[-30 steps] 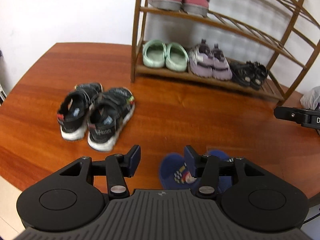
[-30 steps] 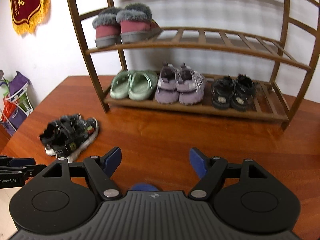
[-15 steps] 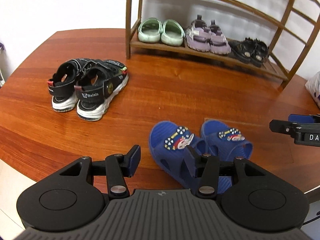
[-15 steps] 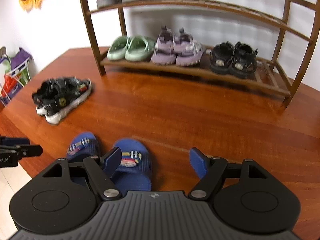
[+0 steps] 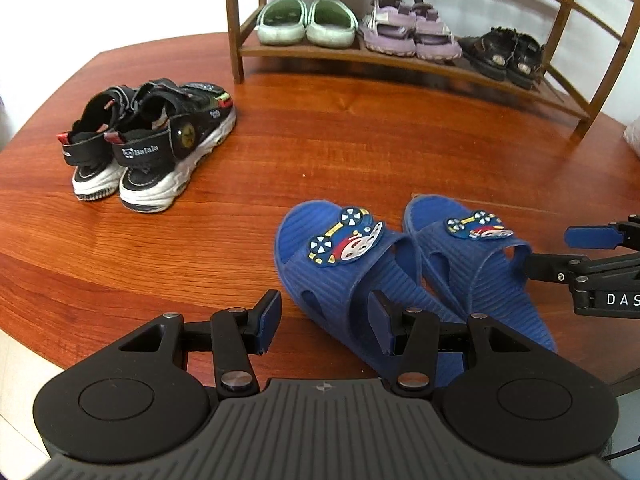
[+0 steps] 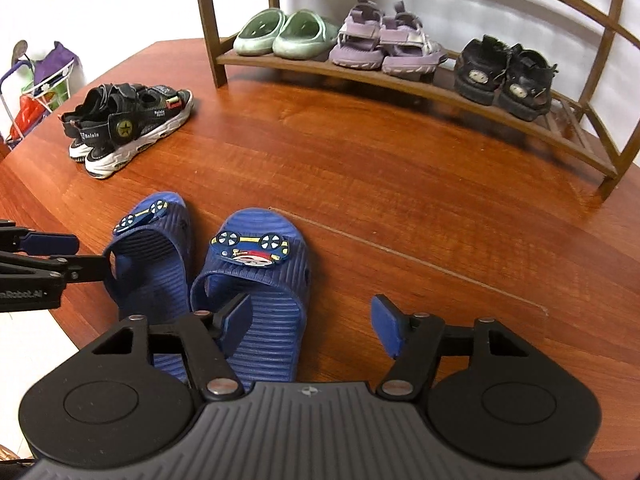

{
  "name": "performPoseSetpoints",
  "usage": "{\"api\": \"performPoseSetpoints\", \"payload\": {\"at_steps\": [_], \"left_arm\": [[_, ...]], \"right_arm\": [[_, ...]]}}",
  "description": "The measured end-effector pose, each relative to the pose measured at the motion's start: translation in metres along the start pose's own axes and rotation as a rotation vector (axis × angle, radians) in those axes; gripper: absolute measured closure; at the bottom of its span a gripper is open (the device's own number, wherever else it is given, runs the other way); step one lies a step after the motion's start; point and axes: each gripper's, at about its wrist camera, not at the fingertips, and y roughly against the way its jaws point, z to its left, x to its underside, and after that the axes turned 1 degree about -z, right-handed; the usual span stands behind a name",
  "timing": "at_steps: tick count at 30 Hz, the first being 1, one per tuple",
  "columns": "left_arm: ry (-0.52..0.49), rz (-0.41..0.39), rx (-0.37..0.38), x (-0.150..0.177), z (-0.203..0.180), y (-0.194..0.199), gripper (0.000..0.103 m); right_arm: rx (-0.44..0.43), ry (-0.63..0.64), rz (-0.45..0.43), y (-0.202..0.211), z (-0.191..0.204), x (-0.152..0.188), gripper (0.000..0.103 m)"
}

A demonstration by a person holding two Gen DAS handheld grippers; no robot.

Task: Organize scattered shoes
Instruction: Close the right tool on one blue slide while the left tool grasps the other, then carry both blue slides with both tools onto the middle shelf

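Reddish wood tabletop (image 5: 360,140) carries two blue slippers (image 5: 352,264) side by side at its near edge — light, soft rubber, likely easiest pinched by a side wall. Left gripper (image 5: 324,324) straddles one slipper's edge unclenched; right gripper (image 6: 310,324) is closing, nothing pinched yet. Behind, the shoe rack (image 6: 400,76) holds green clogs (image 6: 280,34), purple sandals (image 6: 384,46) and black sandals (image 6: 504,76) — black sneakers (image 5: 148,136) remain loose.
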Motion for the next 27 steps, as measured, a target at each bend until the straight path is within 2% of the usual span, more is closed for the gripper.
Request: {"api": "performPoseSetpoints", "payload": {"at_steps": [7, 9, 11, 14, 18, 27], "left_arm": [[-0.005, 0.001, -0.015, -0.003, -0.001, -0.021, 0.055], [-0.025, -0.002, -0.025, -0.004, -0.003, -0.026, 0.058], [-0.038, -0.002, -0.044, -0.006, -0.003, -0.032, 0.063], [-0.046, -0.011, -0.064, -0.007, -0.003, -0.037, 0.071], [-0.050, -0.038, -0.076, -0.012, -0.002, -0.038, 0.090], [-0.021, -0.089, -0.030, -0.043, -0.003, -0.022, 0.091]], "right_arm": [[-0.010, 0.021, 0.016, -0.025, 0.002, -0.003, 0.047], [-0.015, 0.025, 0.023, -0.030, 0.004, -0.003, 0.055], [-0.020, 0.026, 0.029, -0.036, 0.006, -0.004, 0.071], [-0.033, 0.012, 0.038, -0.042, 0.005, -0.005, 0.080], [-0.033, -0.009, 0.040, -0.042, 0.004, -0.008, 0.085], [-0.015, -0.102, 0.008, -0.021, -0.006, -0.027, 0.090]]}}
